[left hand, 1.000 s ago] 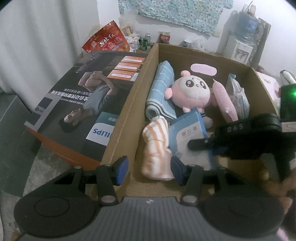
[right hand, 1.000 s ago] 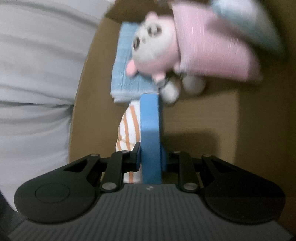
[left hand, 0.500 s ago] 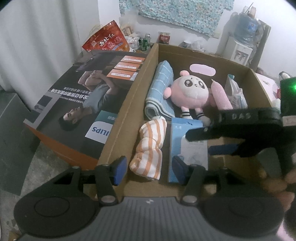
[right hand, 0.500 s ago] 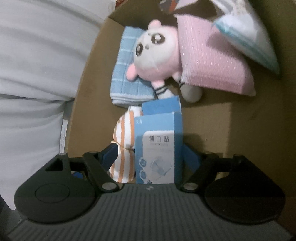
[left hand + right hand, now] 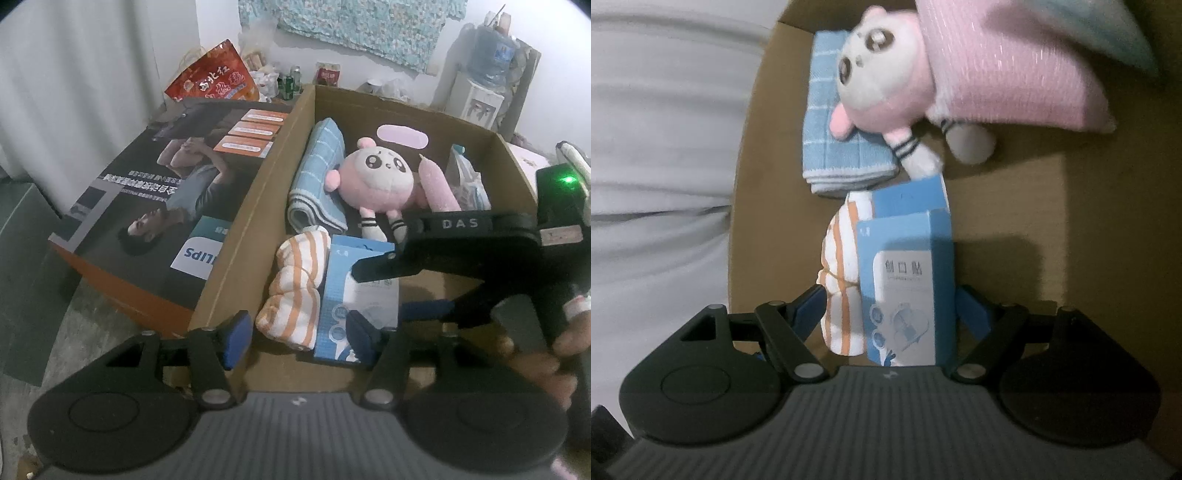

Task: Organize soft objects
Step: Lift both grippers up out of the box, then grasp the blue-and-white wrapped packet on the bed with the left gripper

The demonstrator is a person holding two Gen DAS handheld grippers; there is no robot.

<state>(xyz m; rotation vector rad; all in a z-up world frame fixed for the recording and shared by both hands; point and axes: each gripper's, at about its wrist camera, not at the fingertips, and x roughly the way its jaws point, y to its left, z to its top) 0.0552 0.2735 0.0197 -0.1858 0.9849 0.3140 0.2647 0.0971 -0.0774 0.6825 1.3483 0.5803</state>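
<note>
An open cardboard box (image 5: pixel 236 236) holds a folded blue towel (image 5: pixel 321 173), a pink plush doll (image 5: pixel 376 181), a pink pouch (image 5: pixel 437 184), a plastic packet (image 5: pixel 467 181), an orange-striped cloth (image 5: pixel 295 288) and a blue bandage box (image 5: pixel 356 295). My right gripper (image 5: pixel 890 314) is open just above the bandage box (image 5: pixel 905 280), which lies on the box floor beside the striped cloth (image 5: pixel 838 280). My left gripper (image 5: pixel 295 332) is open and empty over the box's near edge. The right gripper's body also shows in the left wrist view (image 5: pixel 461 258).
A printed Philips carton (image 5: pixel 177 206) lies left of the box. A red bag (image 5: pixel 214 77), cans and clutter stand behind it. A water dispenser (image 5: pixel 484 77) is at the back right. The right part of the box floor (image 5: pixel 1015 184) is bare cardboard.
My right gripper has opened and let go of the blue bandage box, which now lies flat beside the striped cloth. The gripper has drawn back slightly. The left gripper has barely moved.
</note>
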